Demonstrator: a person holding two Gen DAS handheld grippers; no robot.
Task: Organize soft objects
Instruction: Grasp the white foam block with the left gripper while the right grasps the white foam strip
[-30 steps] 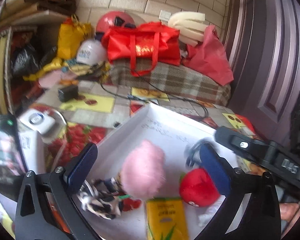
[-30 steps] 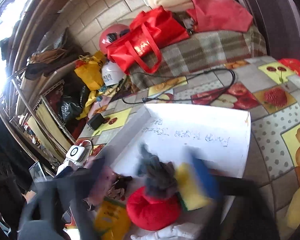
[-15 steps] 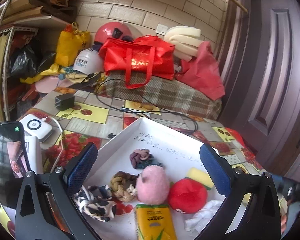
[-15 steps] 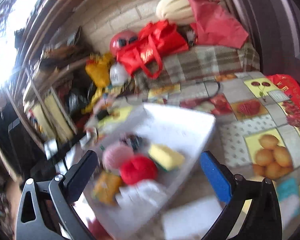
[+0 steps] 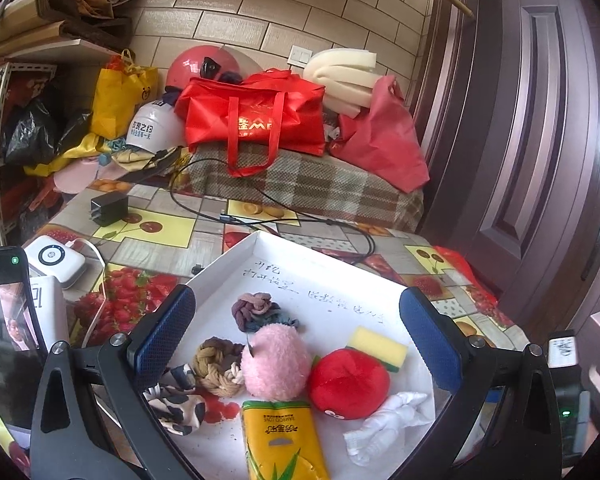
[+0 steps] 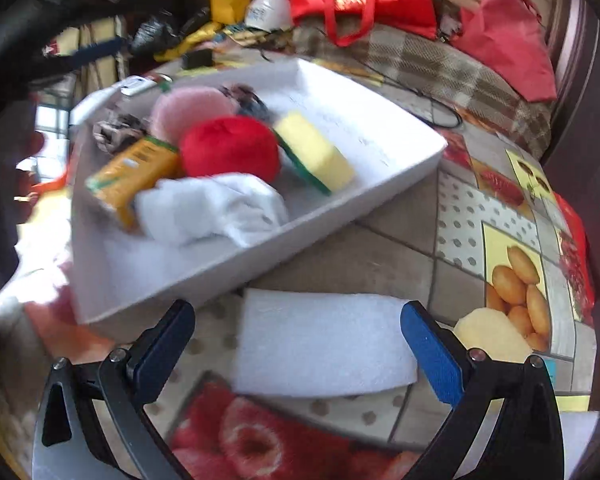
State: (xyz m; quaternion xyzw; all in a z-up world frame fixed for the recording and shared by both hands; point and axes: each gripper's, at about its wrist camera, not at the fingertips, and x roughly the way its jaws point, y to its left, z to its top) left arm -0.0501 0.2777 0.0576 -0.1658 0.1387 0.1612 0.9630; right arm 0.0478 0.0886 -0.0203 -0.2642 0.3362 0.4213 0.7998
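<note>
Soft things bunched in white tray (image 5: pixel 384 280) on desk (image 6: pixel 360 252): pink pompom (image 5: pixel 275 362), red plush (image 5: pixel 350 384), yellow sponge (image 5: pixel 377 347), braided ties, white cloth. Left tongs (image 5: pixel 298 336) spread wide above tray, empty. Right tongs (image 6: pixel 296 344) wide open, empty, over white foam sheet (image 6: pixel 324 350) just beside tray.

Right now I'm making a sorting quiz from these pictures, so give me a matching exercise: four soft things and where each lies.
Things:
1. yellow sponge
2. white foam sheet
3. pink pompom
4. white cloth

Places:
A. on the tablecloth outside the tray
B. between braided rope knot and red plush
C. behind the red plush
D. in front of the red plush

Pairs: 1-C, 2-A, 3-B, 4-D
</note>
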